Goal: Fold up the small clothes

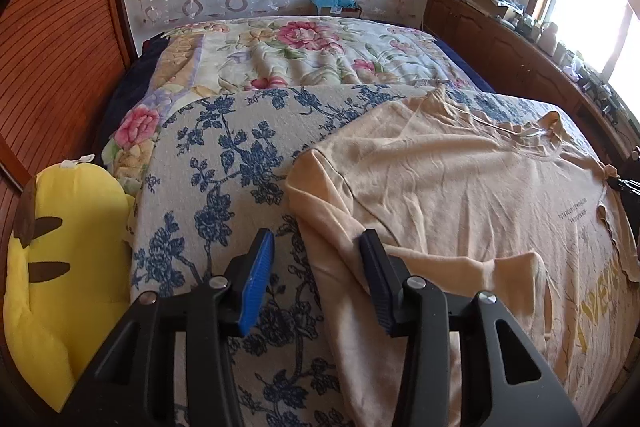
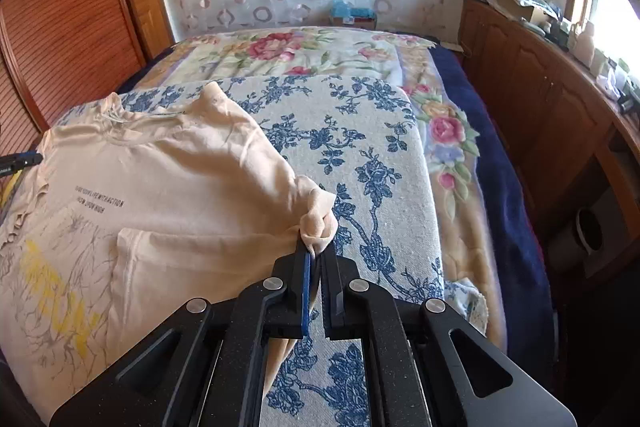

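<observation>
A peach T-shirt (image 1: 460, 187) with yellow print lies spread on the blue-flowered cover (image 1: 224, 167). In the left wrist view my left gripper (image 1: 316, 239) stands over the shirt's left sleeve edge. Its jaws are apart, with the cloth edge lying loose between the blue pad (image 1: 258, 279) and the black finger. In the right wrist view my right gripper (image 2: 317, 253) is shut on a bunched fold at the T-shirt's (image 2: 160, 187) right sleeve, lifted a little off the cover (image 2: 380, 167). A strip of cloth hangs down under the jaws. The left gripper's tip (image 2: 22, 161) shows at the far left edge.
A yellow plush cushion (image 1: 60, 267) sits at the bed's left edge beside a slatted wooden door (image 1: 60, 47). A pink-flowered blanket (image 1: 300, 55) covers the far half of the bed. A cluttered wooden cabinet (image 2: 540, 107) runs along the right under the window.
</observation>
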`<state>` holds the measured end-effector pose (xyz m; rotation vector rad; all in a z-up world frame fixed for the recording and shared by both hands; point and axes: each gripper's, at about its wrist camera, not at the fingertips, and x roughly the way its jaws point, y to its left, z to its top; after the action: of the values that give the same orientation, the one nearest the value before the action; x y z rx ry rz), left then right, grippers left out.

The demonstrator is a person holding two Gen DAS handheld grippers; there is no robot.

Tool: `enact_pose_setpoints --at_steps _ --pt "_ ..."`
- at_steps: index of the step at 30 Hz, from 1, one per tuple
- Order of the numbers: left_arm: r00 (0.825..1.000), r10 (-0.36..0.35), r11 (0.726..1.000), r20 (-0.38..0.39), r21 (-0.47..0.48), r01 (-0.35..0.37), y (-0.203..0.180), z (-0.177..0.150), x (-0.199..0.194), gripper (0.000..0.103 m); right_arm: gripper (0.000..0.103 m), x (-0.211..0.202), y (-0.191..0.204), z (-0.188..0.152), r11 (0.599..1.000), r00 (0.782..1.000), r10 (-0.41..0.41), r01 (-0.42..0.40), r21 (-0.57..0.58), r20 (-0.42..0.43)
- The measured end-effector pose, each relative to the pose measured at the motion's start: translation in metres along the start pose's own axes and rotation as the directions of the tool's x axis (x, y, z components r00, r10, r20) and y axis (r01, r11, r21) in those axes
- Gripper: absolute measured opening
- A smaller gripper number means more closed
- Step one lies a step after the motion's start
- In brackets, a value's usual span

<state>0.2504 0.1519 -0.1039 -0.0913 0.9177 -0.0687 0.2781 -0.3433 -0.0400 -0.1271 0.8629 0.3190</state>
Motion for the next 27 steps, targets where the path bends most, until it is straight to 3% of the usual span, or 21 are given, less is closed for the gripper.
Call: enact_pose_setpoints --at_steps 7,9,11,15,16,17,18,19,20,22,27 --pt "1.000 0.016 1.000 -0.008 0.025 -0.016 -0.004 0.010 0.009 0.044 0.005 0.009 0.003 0.002 1.000 1.000 -0.011 0.011 -0.018 -0.011" --pt "1.000 0.014 0.999 -0.005 0.029 -0.014 -0.004 0.012 0.011 0.044 0.010 0.012 0.003 0.004 1.000 1.000 -0.010 0.009 -0.013 -0.019" --pt "1.000 0.018 0.999 -0.003 0.031 -0.018 -0.005 0.013 0.012 0.044 0.024 0.015 0.002 0.007 1.000 0.999 -0.021 0.021 -0.009 -0.025" --pt "0.999 0.033 0.999 0.003 0.041 -0.033 -0.006 0.013 0.013 0.044 0.030 0.019 0.000 0.012 1.000 0.999 -0.024 0.024 0.004 -0.028" --pt "0.999 0.033 0.999 0.004 0.043 -0.033 -0.006 0.013 0.013 0.044 0.030 0.020 0.000 0.012 1.000 0.999 -0.023 0.023 0.005 -0.027" --pt "1.000 0.030 0.998 0.005 0.047 -0.030 -0.007 0.013 0.013 0.038 0.030 0.020 0.001 0.012 1.000 0.999 -0.023 0.023 0.004 -0.025" --pt "1.000 0.018 0.998 0.010 0.052 -0.019 -0.007 0.014 0.013 0.020 0.030 0.020 0.001 0.012 1.000 1.000 -0.022 0.022 0.005 -0.022" --pt "1.000 0.007 0.999 0.010 0.053 -0.008 -0.008 0.013 0.012 0.010 0.030 0.021 0.001 0.012 1.000 1.000 -0.016 0.016 0.003 -0.019" --pt "1.000 -0.006 0.999 0.005 0.051 0.005 -0.010 0.014 0.012 0.003 0.023 0.021 0.003 0.013 1.000 1.000 -0.009 0.009 -0.003 -0.016" --pt "1.000 -0.019 0.997 0.011 0.074 0.018 -0.017 0.012 0.008 0.001 0.006 0.022 0.007 0.014 1.000 1.000 0.022 -0.023 -0.018 -0.019" --pt "0.993 -0.044 0.993 0.108 0.114 0.031 -0.044 0.000 -0.040 0.001 0.003 0.008 0.032 0.017 0.997 0.999 0.023 -0.020 -0.076 0.031"
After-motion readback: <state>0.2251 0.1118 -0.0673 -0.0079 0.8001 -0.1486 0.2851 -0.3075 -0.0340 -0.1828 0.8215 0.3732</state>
